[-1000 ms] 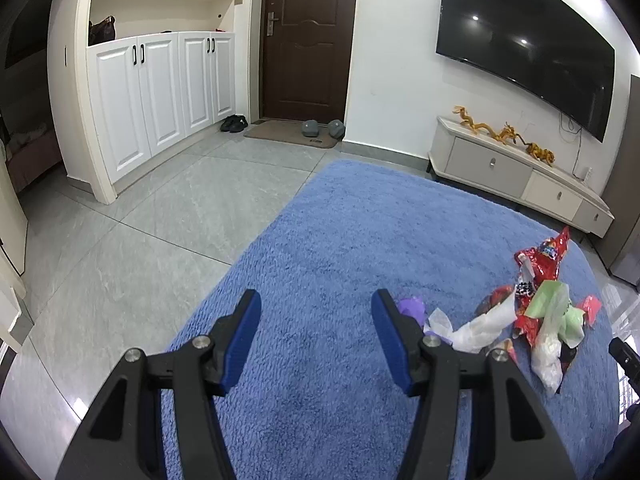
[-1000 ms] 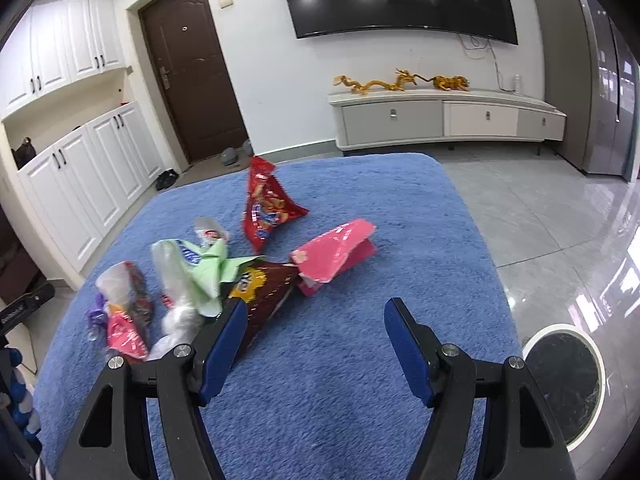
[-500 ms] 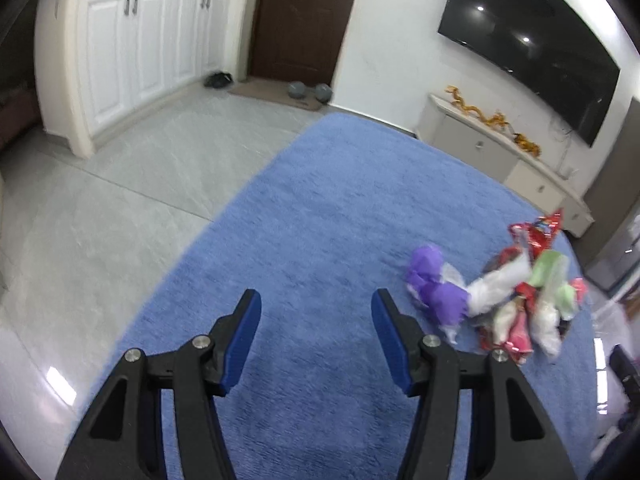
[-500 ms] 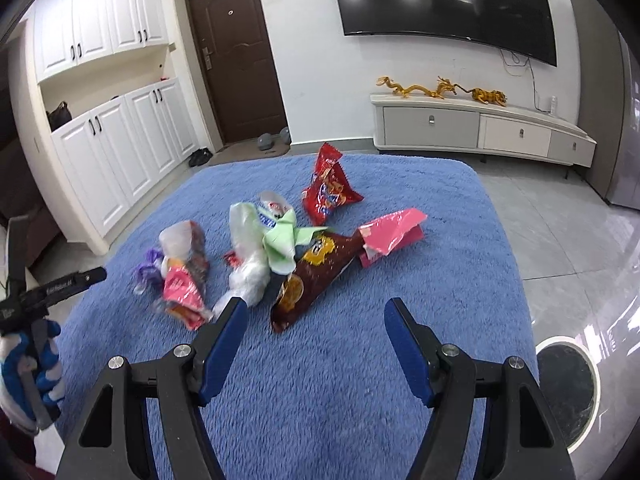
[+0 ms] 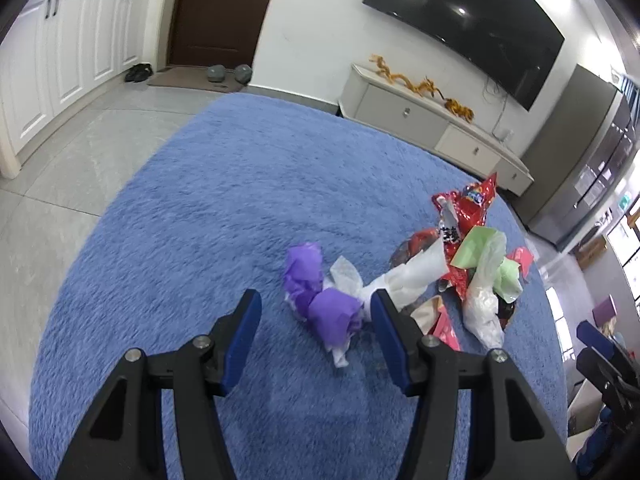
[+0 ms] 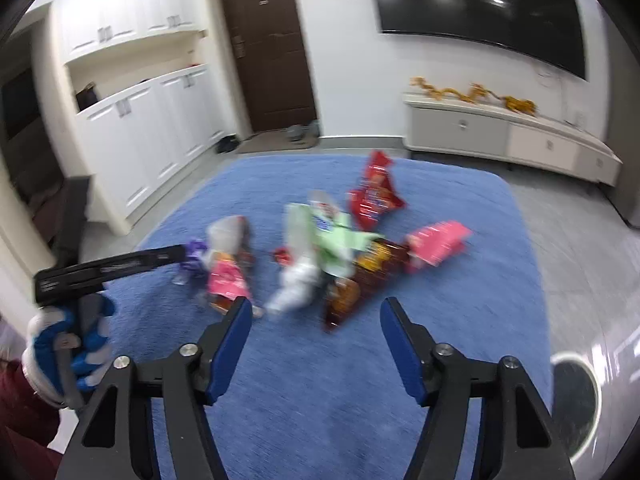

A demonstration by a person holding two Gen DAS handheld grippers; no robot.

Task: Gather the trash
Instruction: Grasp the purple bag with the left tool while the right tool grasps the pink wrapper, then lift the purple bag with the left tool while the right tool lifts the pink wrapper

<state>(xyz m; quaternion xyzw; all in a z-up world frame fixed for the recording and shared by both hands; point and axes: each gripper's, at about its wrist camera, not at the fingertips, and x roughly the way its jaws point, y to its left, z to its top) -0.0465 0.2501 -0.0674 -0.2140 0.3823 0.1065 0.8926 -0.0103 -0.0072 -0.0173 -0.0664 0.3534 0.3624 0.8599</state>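
The left gripper (image 5: 314, 330) stands open and empty, the purple wad (image 5: 320, 300) just ahead between its fingers, apparently lined up for a grab. The right gripper (image 6: 316, 334), jaws closing on nothing, points at the brown wrapper (image 6: 360, 280) just beyond, amid trash strewn over the blue rug (image 6: 460, 320).

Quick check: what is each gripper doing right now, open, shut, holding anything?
Left gripper: open, empty, purple wrapper just ahead of it.
Right gripper: open but closing, nothing between its jaws.

Bright ceiling light; right view blurred (fisheye-warped).
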